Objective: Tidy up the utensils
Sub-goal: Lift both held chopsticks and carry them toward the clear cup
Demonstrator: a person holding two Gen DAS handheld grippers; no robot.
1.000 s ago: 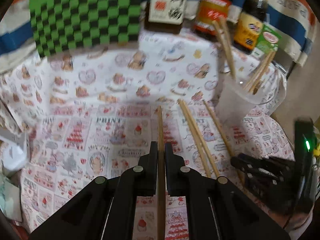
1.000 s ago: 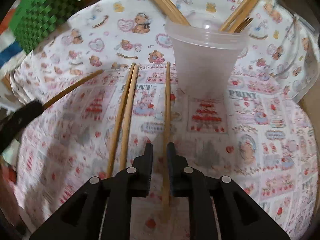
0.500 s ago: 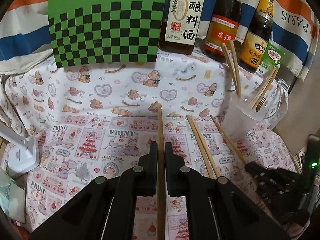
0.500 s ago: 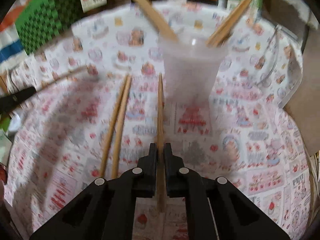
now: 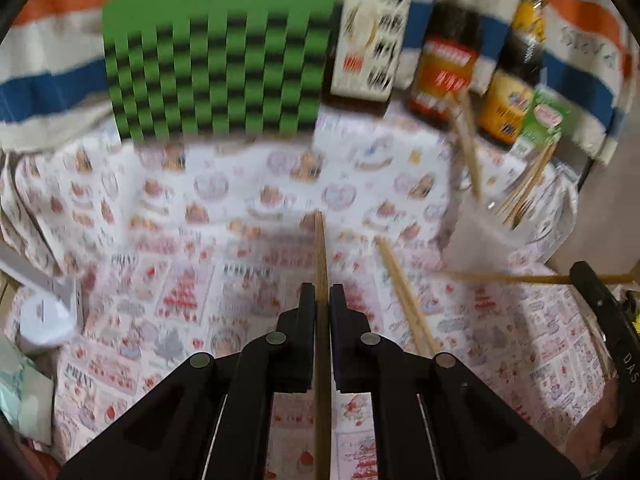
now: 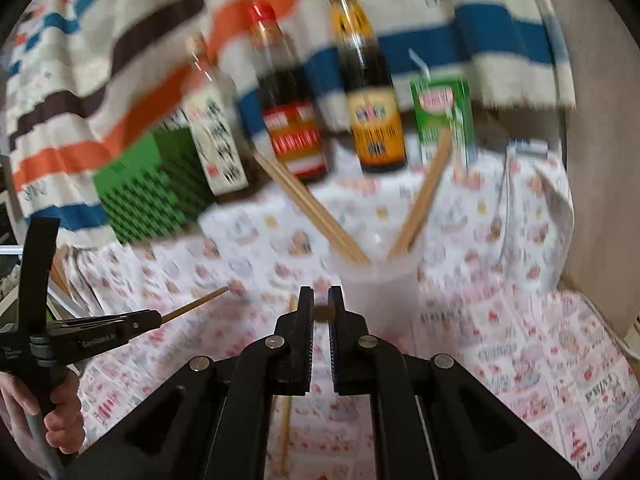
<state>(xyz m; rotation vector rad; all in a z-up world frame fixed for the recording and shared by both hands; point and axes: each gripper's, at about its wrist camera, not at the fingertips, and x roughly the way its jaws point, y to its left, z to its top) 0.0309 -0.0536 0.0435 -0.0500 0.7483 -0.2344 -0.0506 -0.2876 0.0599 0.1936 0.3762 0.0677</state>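
1. Far left, the left gripper (image 5: pixel 319 300) had its jaws nearly closed on a single light-brown wooden chopstick (image 5: pixel 321 256), which ran straight out forward between them, lifted over the pink cartoon-print tablecloth (image 5: pixel 180 280). In the right wrist view the same gripper (image 6: pixel 154 317) showed side-on with the stick tip poking out.
2. Middle of the cloth, a pair of wooden chopsticks (image 5: pixel 404 296) lay flat side by side, untouched. Left to do.
3. Right of that, the right gripper (image 6: pixel 321 300) had its jaws nearly closed on another wooden chopstick (image 6: pixel 322 313), seen almost end-on in its own view; in the left wrist view that stick (image 5: pixel 500 278) ran crosswise, low, in front of the cup.
4. Further right stood the translucent plastic cup (image 6: pixel 378 292), upright, already with several chopsticks (image 6: pixel 312 210) leaning out of it on both sides. That part looked done.
5. Progress, as a guess: past halfway. Some sticks in the cup, two in the air and not yet dropped in, and at least the pair on the cloth. One more stick (image 6: pixel 286 420) showed below the right gripper; couldn't tell whether it belonged to that pair.
6. Views were motion-blurred, so the count in the cup couldn't be fixed.
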